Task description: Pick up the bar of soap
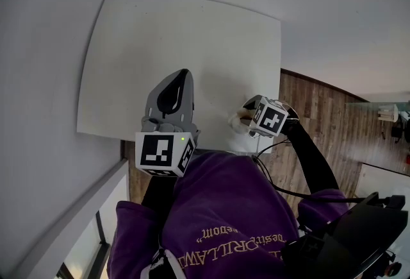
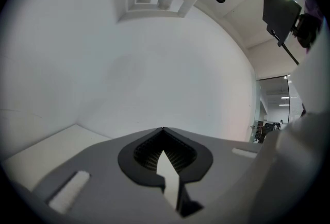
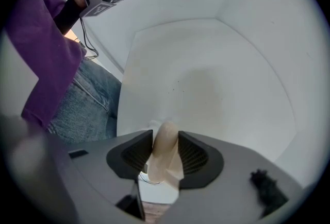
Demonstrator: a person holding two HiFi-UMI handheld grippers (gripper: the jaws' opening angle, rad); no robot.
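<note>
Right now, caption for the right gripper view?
Right gripper shut on the cream bar of soap at the white table's edge.

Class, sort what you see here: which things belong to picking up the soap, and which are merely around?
Belong to the job: bar of soap; right gripper, jaws closed on it.
Merely around: left gripper, shut and empty; table; wooden floor.

At counter (image 1: 160, 47) near right corner: bar of soap (image 3: 165, 153) between right gripper (image 3: 166, 135) jaws. To its left: left gripper (image 1: 182, 76), over counter near edge, well apart from soap.
</note>
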